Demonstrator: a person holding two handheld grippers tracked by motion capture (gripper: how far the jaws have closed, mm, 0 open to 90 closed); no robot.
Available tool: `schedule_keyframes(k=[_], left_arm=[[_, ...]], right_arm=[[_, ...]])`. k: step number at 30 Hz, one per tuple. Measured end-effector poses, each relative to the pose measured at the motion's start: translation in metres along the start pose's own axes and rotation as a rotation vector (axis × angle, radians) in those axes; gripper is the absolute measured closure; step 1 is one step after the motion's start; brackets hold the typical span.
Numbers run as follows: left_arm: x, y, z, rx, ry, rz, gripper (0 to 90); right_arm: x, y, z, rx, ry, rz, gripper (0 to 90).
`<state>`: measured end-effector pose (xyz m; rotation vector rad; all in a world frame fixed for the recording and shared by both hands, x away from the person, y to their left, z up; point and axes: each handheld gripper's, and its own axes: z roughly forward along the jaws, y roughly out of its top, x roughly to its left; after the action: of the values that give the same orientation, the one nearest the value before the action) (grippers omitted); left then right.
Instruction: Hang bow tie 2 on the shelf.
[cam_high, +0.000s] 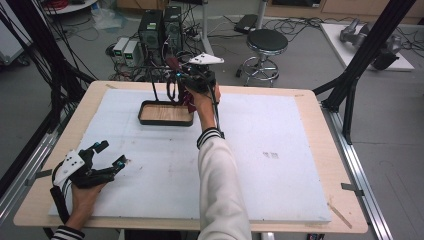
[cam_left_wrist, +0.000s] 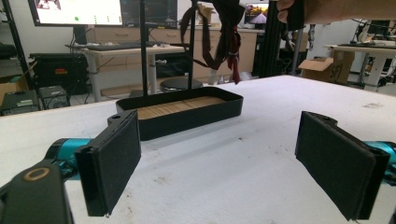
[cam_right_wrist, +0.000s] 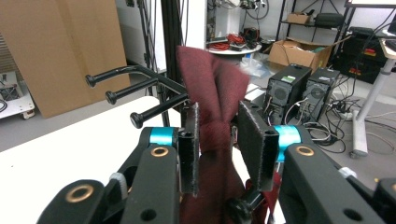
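Observation:
A dark red fabric strip (cam_right_wrist: 211, 79) is pinched between the jaws of my right gripper (cam_right_wrist: 217, 126), which is shut on it. This gripper (cam_high: 192, 82) is raised at the far side of the table, beside a black rack with three pegs (cam_right_wrist: 135, 95). The rack rises from a black tray with a wooden floor (cam_high: 165, 121). The fabric (cam_left_wrist: 229, 37) hangs by the rack posts above the tray (cam_left_wrist: 187, 116). My left gripper (cam_high: 112, 153) rests low at the near left of the table, open with nothing between its jaws (cam_left_wrist: 219, 140), facing the tray.
A white board (cam_high: 280, 150) covers most of the wooden table. Behind the table stand computer towers (cam_high: 160, 27), cables and a round stool (cam_high: 266, 42). Black frame posts (cam_high: 360, 60) rise at the right.

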<state>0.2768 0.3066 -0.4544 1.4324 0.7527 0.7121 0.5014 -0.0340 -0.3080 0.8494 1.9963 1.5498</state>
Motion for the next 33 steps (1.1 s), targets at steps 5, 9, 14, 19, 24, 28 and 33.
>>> schedule_keyframes(k=[5, 9, 14, 19, 24, 28, 33], left_arm=[[0.000, 0.000, 0.000, 0.003, -0.001, 0.004, 14.7], [0.000, 0.000, 0.000, 0.003, 0.000, 0.005, 14.7], [0.000, 0.000, 0.000, 0.001, 0.000, 0.005, 14.7], [0.000, 0.000, 0.000, 0.003, -0.001, 0.008, 14.7], [-0.001, 0.000, 0.001, 0.003, 0.000, 0.007, 14.8], [-0.001, 0.000, 0.001, 0.004, 0.003, 0.009, 14.7], [-0.001, 0.000, 0.001, 0.005, 0.005, 0.008, 14.7]], right_arm=[[0.001, 0.002, -0.002, 0.011, -0.015, -0.020, 55.5], [0.005, 0.004, -0.004, 0.006, -0.057, -0.044, 34.9], [0.007, 0.009, -0.010, -0.016, -0.084, -0.041, 22.8], [0.006, 0.012, -0.021, -0.007, -0.092, -0.042, 18.0], [0.005, 0.012, -0.038, 0.023, -0.079, -0.048, 15.9], [0.002, 0.017, -0.057, 0.037, -0.072, -0.033, 13.9], [0.003, 0.017, -0.091, -0.014, -0.077, -0.051, 15.7]])
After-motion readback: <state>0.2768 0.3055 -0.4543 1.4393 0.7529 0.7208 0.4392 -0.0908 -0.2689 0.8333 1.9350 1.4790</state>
